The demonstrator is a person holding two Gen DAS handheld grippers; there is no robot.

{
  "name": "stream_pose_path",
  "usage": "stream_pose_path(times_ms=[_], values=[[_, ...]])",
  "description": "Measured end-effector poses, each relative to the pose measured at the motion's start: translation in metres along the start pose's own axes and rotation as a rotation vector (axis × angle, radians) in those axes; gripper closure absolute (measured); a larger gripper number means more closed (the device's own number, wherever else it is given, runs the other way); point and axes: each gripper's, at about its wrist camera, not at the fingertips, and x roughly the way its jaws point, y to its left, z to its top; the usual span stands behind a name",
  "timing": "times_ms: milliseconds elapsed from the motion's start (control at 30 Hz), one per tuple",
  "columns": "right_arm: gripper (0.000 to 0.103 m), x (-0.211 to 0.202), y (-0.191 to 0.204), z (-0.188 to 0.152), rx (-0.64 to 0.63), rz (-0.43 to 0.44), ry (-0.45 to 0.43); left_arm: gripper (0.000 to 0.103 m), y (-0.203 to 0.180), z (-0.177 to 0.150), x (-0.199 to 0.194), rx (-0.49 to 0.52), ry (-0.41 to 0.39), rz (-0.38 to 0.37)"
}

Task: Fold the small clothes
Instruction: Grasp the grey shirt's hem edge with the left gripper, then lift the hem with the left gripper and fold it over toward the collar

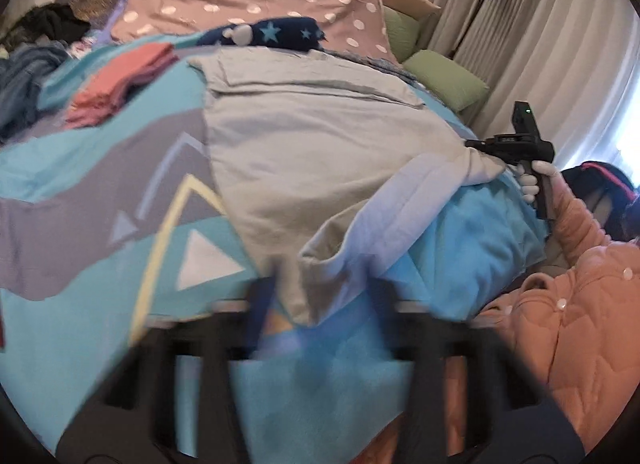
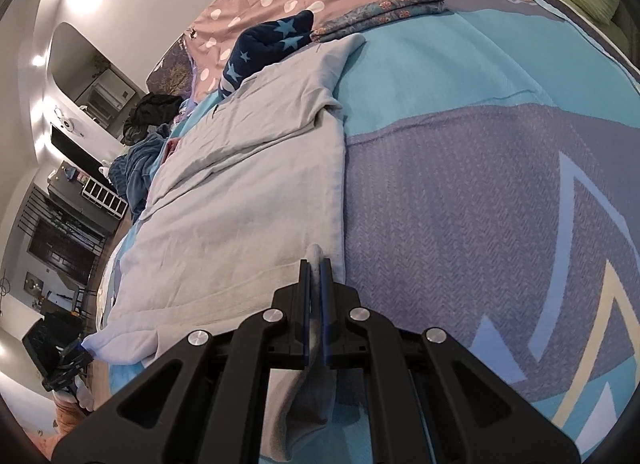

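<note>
On the blue bedspread (image 2: 460, 76), lying flat with long axis running away from both grippers: the grey garment (image 2: 248, 184). Right gripper (image 2: 316, 264) pinching its near corner shut; left gripper (image 1: 320, 288), blurred, closing around the opposite near corner, grip uncertain.

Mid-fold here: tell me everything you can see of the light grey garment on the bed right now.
The light grey garment is a soft, matte, lightly creased cloth, spread mostly flat on the blue patterned bedcover, with a fold or flap near its far end. The right gripper is shut on its near edge, cloth bunched between the pads and hanging below. Another corner lies between the blurred fingers of the left gripper; whether they pinch it is unclear. Its far end meets a navy star-print item.
</note>
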Motion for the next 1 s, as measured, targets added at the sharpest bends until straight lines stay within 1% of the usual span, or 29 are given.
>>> stream_pose_path(times_ms=[33, 100, 167, 200, 300, 400, 500, 667, 900, 1000], values=[[0.099, -0.002, 0.001, 0.000, -0.002, -0.002, -0.006, 0.093, -0.001, 0.001, 0.001, 0.002, -0.005, -0.009], [0.099, -0.008, 0.004, 0.002, -0.013, 0.007, -0.024, 0.094, -0.004, 0.007, -0.001, 0.018, -0.035, -0.015], [0.099, -0.018, 0.010, 0.002, -0.031, 0.031, -0.047, 0.094, -0.004, 0.019, -0.009, 0.022, -0.089, -0.010], [0.099, -0.026, 0.015, 0.004, -0.048, 0.049, -0.068, 0.094, -0.004, 0.028, -0.017, 0.024, -0.134, -0.009], [0.099, -0.050, 0.030, 0.010, -0.097, 0.085, -0.143, 0.094, -0.004, 0.052, -0.036, 0.041, -0.232, -0.001], [0.099, -0.075, 0.044, 0.019, -0.124, 0.116, -0.227, 0.094, -0.003, 0.076, -0.048, 0.064, -0.296, 0.033], [0.099, -0.095, 0.055, 0.030, -0.157, 0.128, -0.291, 0.094, 0.002, 0.098, -0.049, 0.066, -0.335, 0.058], [0.099, -0.105, 0.067, 0.050, -0.195, 0.130, -0.335, 0.094, 0.011, 0.130, -0.042, 0.052, -0.379, 0.094], [0.099, -0.090, 0.071, 0.079, -0.202, 0.107, -0.344, 0.094, 0.027, 0.167, -0.021, -0.007, -0.391, 0.128], [0.099, -0.083, 0.071, 0.090, -0.194, 0.100, -0.345, 0.094, 0.032, 0.181, -0.013, -0.016, -0.391, 0.148]])
